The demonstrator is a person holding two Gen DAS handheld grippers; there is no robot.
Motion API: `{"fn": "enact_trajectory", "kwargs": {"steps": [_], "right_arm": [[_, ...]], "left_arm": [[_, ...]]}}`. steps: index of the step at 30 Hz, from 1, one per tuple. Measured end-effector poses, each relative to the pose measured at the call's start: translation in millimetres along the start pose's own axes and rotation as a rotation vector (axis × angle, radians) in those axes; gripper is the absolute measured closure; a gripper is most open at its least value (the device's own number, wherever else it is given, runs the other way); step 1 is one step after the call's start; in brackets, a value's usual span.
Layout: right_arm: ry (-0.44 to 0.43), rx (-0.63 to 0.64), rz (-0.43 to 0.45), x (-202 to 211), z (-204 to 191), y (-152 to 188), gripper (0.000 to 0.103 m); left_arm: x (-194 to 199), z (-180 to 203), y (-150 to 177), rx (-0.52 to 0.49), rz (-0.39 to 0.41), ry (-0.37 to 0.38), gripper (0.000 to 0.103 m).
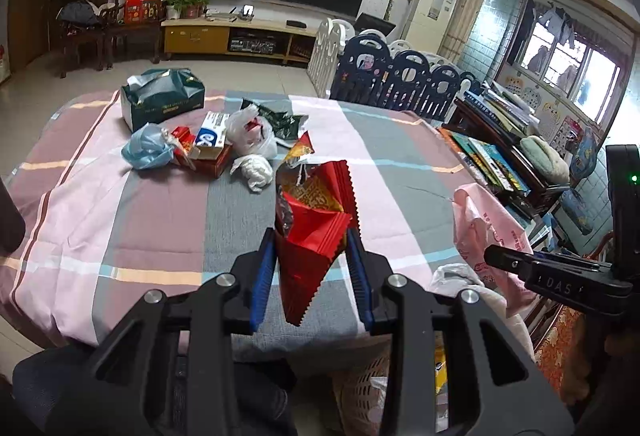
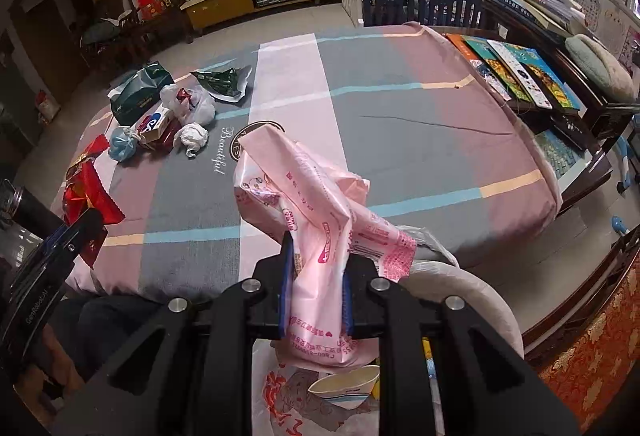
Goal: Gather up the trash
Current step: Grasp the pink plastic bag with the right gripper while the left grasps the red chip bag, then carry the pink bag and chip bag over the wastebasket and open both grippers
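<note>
My left gripper (image 1: 311, 242) is shut on a red zigzag-edged snack wrapper (image 1: 308, 268), held up over the striped tablecloth (image 1: 132, 220). My right gripper (image 2: 316, 256) is shut on a crumpled pink plastic bag (image 2: 296, 188) that hangs over the table's near edge. In the left wrist view the right gripper (image 1: 504, 256) and the pink bag (image 1: 476, 224) sit at the right. The right wrist view shows the left gripper (image 2: 80, 224) and the red wrapper (image 2: 88, 192) at the left. More trash lies far left on the table: a blue bag (image 1: 146, 150), a white tissue wad (image 1: 256, 168) and a white bag (image 1: 250, 134).
A green tissue pack (image 1: 162, 98), a blue-and-white box (image 1: 210, 136) and a green wrapper (image 1: 280, 120) lie with the pile. Below the table's near edge a lined bin holds a paper cup (image 2: 348, 386). Books (image 2: 516, 72) crowd a side table at the right.
</note>
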State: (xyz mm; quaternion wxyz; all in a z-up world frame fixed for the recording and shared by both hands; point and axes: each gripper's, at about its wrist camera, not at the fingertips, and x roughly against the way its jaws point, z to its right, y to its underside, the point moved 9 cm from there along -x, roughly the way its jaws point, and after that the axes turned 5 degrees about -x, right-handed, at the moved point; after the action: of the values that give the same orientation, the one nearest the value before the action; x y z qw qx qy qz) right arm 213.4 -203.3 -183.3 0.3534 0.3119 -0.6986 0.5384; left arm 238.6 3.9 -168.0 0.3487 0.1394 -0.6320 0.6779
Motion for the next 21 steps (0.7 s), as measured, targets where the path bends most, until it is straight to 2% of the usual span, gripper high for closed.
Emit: {"fn": "enact_trajectory", "kwargs": {"steps": [3, 7, 15, 21], "right_arm": [[0.013, 0.008, 0.009, 9.1, 2.1, 0.2, 0.083], [0.045, 0.003, 0.01, 19.0, 18.2, 4.6, 0.083], [0.066, -0.145, -0.041, 21.0, 72.0, 26.5, 0.083], [0.074, -0.15, -0.06, 15.4, 74.4, 37.5, 0.083]], "left_arm": [[9.1, 7.5, -3.6, -0.013, 0.013, 0.006, 0.067], [9.4, 24.3, 0.9, -0.039, -0.008, 0.044, 0.067], [4.7, 65.2, 16.6, -0.125, -0.049, 0.12, 0.067], [3.6, 70.8, 20.8, -0.137, -0.06, 0.131, 0.067]]}}
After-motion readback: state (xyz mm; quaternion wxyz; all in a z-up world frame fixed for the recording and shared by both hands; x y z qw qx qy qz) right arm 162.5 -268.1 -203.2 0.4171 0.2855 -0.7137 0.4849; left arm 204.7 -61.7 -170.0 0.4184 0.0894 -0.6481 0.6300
